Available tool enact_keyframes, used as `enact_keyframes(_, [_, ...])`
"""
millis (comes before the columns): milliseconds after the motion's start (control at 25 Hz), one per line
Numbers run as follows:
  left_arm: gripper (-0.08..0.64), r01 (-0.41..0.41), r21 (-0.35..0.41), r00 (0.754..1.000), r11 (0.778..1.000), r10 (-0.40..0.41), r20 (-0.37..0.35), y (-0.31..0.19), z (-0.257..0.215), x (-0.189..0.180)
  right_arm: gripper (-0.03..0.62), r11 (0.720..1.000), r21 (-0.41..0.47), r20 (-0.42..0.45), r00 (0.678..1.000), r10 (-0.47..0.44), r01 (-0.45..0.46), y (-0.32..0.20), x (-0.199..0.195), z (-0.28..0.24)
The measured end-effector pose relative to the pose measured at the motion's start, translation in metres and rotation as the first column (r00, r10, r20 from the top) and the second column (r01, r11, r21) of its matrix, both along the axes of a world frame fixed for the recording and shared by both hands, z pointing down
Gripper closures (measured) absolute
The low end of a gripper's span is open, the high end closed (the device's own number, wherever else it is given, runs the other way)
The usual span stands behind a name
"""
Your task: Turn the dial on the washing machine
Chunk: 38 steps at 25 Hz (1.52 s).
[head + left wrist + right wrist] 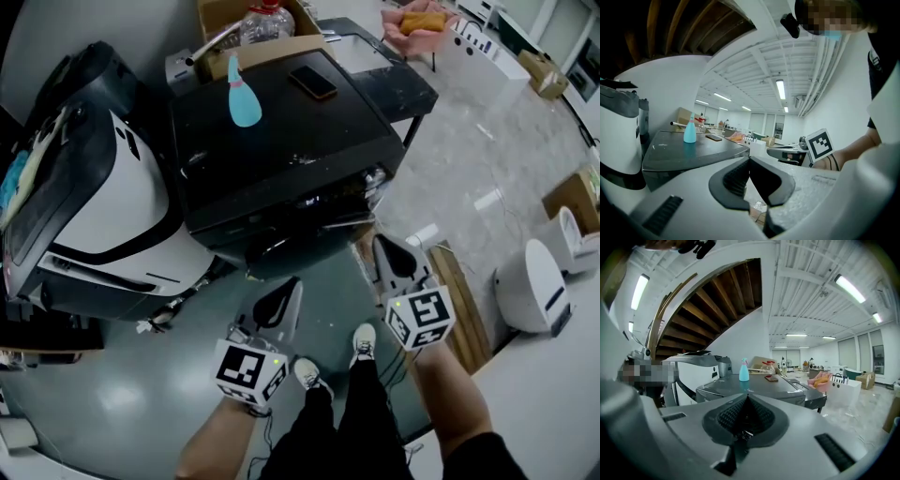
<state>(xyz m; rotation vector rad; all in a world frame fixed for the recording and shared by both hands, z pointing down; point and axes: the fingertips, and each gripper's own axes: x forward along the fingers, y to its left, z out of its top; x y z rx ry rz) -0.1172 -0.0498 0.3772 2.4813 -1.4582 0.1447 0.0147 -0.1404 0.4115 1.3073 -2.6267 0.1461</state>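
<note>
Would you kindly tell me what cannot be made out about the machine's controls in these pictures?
Dial: in the head view the dark machine's front panel is steeply foreshortened and shadowed; no dial can be told apart.
Front panel, gripper views: the bodies of the shut left gripper and right gripper cover what lies below the machine's top edge.
Screen of the phone, head view: too small to read.

Front of the washing machine [281, 150] is open, just bare floor [141, 394] before it. The left side's tight: a big white machine [112, 206] stands just beside it. On the lid, a blue spray bottle [244, 98] and a phone [313, 82] sit toward the back, and the near half is bare. A wooden board [464, 300] lies on the floor to the right.
</note>
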Motion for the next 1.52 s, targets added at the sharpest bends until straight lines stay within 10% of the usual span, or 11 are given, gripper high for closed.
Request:
enact_keyframes(600, [0.555, 0.021, 0.030, 1.000, 0.999, -0.021, -0.003, 0.089, -0.036, -0.003, 0.595, 0.998, 0.014, 0.018, 0.998, -0.055, 0.054, 0.123, -0.002, -0.070])
enact_keyframes(1520, [0.555, 0.121, 0.060, 0.991, 0.991, -0.124, 0.051, 0.241, -0.070, 0.127, 0.595, 0.984, 0.034, 0.072, 0.982, -0.175, 0.173, 0.276, 0.106, -0.095])
